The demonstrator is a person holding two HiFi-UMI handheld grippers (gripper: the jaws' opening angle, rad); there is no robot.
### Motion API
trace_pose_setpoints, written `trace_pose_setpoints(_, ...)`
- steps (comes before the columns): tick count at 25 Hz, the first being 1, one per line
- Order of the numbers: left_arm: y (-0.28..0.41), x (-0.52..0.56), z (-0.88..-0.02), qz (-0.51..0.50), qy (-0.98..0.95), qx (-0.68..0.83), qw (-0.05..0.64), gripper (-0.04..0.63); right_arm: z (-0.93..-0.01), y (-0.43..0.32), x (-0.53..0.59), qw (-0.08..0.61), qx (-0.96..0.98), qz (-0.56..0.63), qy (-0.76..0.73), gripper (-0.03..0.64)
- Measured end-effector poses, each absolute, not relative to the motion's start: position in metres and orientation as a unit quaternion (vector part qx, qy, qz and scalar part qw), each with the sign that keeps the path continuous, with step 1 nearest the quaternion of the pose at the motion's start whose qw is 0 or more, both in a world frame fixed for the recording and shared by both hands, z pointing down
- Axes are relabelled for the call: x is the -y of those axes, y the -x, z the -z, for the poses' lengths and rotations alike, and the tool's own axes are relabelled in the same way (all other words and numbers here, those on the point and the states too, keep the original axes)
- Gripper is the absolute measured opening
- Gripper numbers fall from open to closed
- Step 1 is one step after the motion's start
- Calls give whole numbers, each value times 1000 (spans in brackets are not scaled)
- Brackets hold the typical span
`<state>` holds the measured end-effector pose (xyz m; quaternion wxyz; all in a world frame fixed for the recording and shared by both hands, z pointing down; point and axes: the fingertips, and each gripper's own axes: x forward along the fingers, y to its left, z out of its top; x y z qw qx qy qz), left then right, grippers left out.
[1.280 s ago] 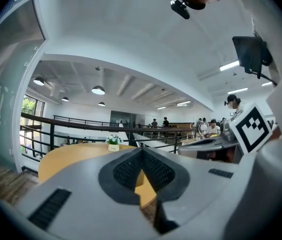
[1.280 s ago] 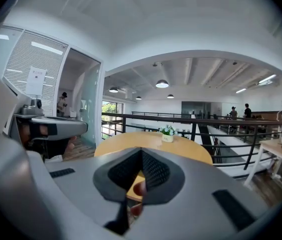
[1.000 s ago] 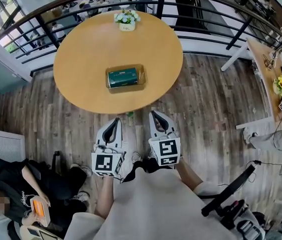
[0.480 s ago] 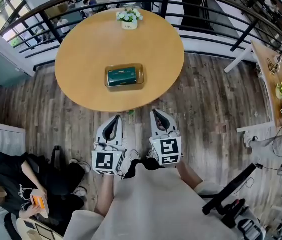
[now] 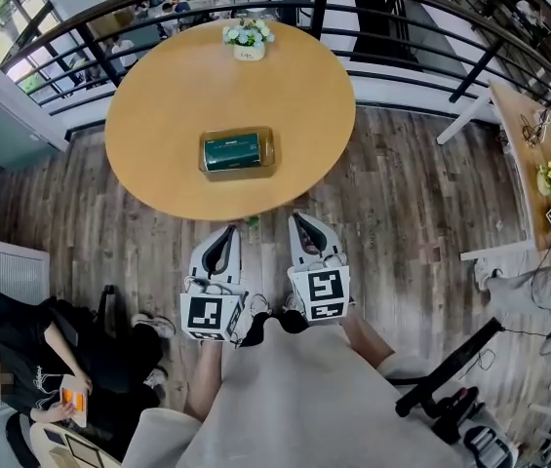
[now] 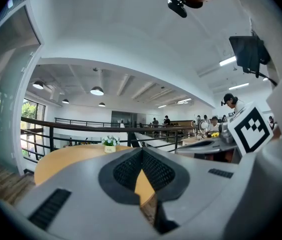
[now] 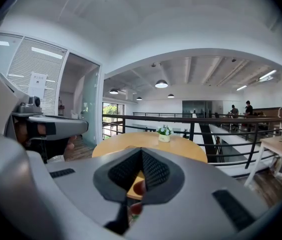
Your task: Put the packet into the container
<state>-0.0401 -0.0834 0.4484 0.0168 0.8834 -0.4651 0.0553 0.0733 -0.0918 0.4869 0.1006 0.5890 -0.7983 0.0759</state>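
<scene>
A dark green packet (image 5: 236, 150) lies inside a clear, shallow container (image 5: 273, 156) in the middle of the round wooden table (image 5: 158, 96). Both grippers hang side by side in front of the table's near edge, short of it and pointing at it. My left gripper (image 5: 226, 232) is shut with nothing between its jaws, and so is my right gripper (image 5: 300, 218). In the left gripper view the closed tips (image 6: 141, 151) aim over the table (image 6: 66, 159). The right gripper view shows its closed tips (image 7: 141, 151) before the table (image 7: 145, 141). The container is hidden in both gripper views.
A small pot of white flowers (image 5: 247, 39) stands at the table's far edge, by a black railing (image 5: 402, 18). A second table (image 5: 538, 154) with yellow flowers stands at the right. A seated person (image 5: 31, 359) is at the lower left, and a black stand (image 5: 451, 369) is at the lower right.
The head view has shifted a little, so the table and container sit slightly further left. Both grippers stay shut at the same spot before the table.
</scene>
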Motion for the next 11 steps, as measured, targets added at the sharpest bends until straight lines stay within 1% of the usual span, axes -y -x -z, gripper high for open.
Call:
trace_pose_setpoints(5,37,79,-448,-54,-882,468,18,5,-481,-69,90,96,806,-73,-580,3)
trace_pose_setpoints(11,35,79,-450,-54,-883,466,17,5,-486,-69,90,109,806,-64,-578,3)
